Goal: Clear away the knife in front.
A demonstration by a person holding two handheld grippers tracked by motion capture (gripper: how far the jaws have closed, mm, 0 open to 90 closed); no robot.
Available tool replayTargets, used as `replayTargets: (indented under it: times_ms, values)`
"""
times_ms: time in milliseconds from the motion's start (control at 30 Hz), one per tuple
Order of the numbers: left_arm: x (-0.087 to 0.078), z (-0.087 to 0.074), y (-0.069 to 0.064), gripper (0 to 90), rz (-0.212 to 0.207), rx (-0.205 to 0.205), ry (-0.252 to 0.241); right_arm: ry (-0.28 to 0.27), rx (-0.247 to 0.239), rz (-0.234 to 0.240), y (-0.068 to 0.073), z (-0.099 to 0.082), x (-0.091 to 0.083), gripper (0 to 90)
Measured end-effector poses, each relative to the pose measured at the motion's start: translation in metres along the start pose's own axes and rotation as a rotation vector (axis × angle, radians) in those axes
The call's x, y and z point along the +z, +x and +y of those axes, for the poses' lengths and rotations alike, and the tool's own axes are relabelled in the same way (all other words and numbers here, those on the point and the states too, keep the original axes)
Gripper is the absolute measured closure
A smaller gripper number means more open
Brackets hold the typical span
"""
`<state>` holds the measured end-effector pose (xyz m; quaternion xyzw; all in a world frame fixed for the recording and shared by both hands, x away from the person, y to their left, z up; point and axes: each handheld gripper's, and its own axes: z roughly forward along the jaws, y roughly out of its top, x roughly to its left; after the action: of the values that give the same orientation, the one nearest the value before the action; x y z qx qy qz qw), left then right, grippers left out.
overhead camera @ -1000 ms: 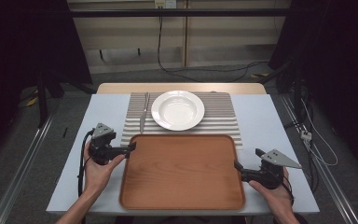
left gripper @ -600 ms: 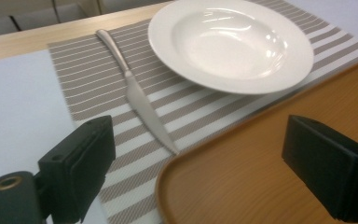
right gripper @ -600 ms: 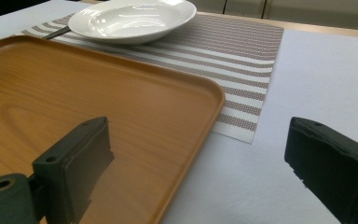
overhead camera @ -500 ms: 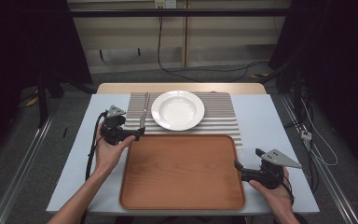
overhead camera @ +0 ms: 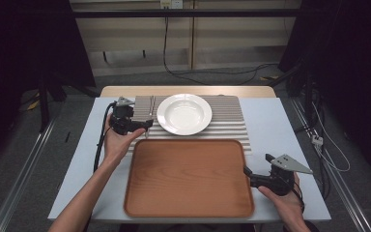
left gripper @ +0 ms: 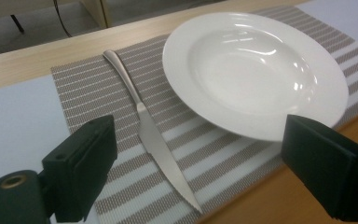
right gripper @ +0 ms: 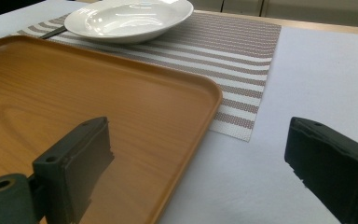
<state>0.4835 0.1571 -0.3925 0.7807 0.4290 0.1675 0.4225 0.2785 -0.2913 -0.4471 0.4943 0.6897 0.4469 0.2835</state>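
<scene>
High view looked forward and down over the whole surface, left gripper view sat close and low over knife and plate, right gripper view skimmed the tray corner, both sharing plate and striped mat.

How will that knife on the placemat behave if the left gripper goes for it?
The knife lies flat on the striped placemat, so there is probably little edge to get jaws under. Its polished metal looks slippery and may skid or pivot if pinched off-centre. It looks rigid, so it should not flex. The left gripper is open around it, with the plate close beside.
</scene>
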Motion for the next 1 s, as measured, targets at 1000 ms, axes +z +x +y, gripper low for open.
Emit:
replayTargets:
  times_ms: [1000]
  values:
    - [0.091, 0.034, 0.047, 31.6, 0.071, -0.076, 0.118, 0.024, 0.008, 0.013, -0.001, -0.002, 0.004, 6.5]
